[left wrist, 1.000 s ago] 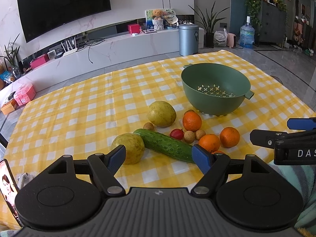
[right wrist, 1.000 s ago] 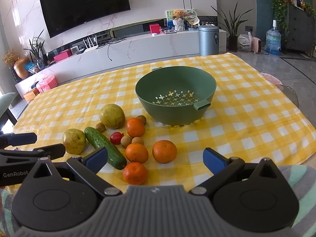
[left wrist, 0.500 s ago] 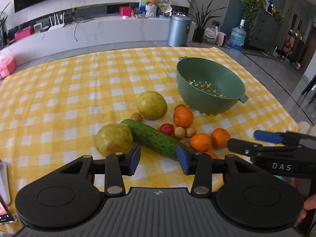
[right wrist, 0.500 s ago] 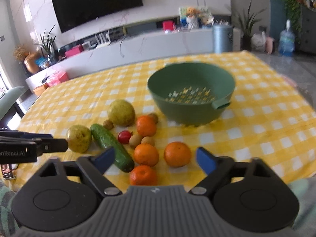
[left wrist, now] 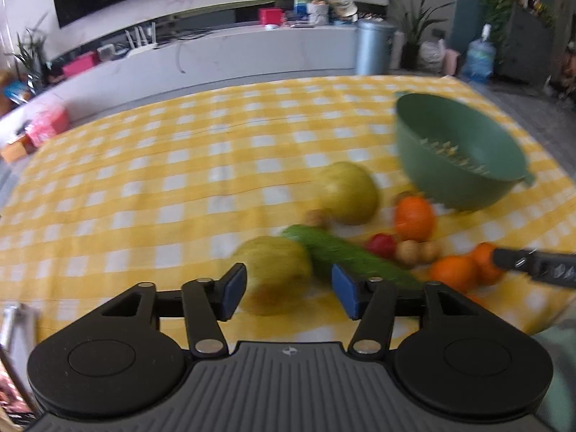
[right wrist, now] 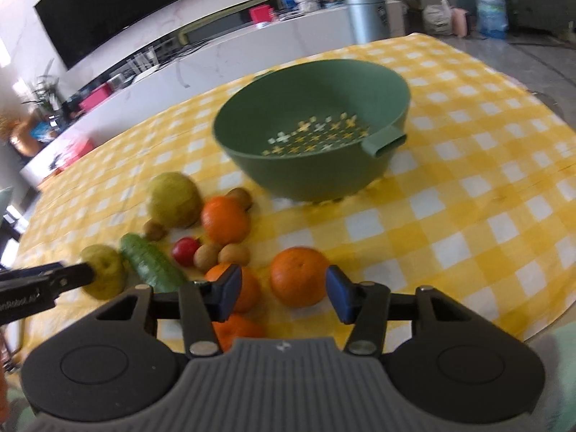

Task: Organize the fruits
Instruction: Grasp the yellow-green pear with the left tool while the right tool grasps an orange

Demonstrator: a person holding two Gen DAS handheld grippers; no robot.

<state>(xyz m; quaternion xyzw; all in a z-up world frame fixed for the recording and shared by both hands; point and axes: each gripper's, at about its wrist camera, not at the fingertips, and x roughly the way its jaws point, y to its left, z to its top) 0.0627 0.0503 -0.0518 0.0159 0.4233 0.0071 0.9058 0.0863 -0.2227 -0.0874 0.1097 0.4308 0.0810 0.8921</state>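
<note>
Both tongs dropped toward fruit, left jaws reopening, right closing, nothing gripped | left tongs (left wrist: 289, 289) open, round yellow-green pear (left wrist: 274, 270) at 12 | right tongs (right wrist: 280, 292) open, round orange tangerine (right wrist: 300, 275) at 12, nearer right | green plastic colander (right wrist: 313, 165) further at 12

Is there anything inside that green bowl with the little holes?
No fruit lies in the green plastic colander bowl: only its star-shaped drain holes, with the yellow checked tablecloth showing through. Its near wall hides part of the inside.
</note>
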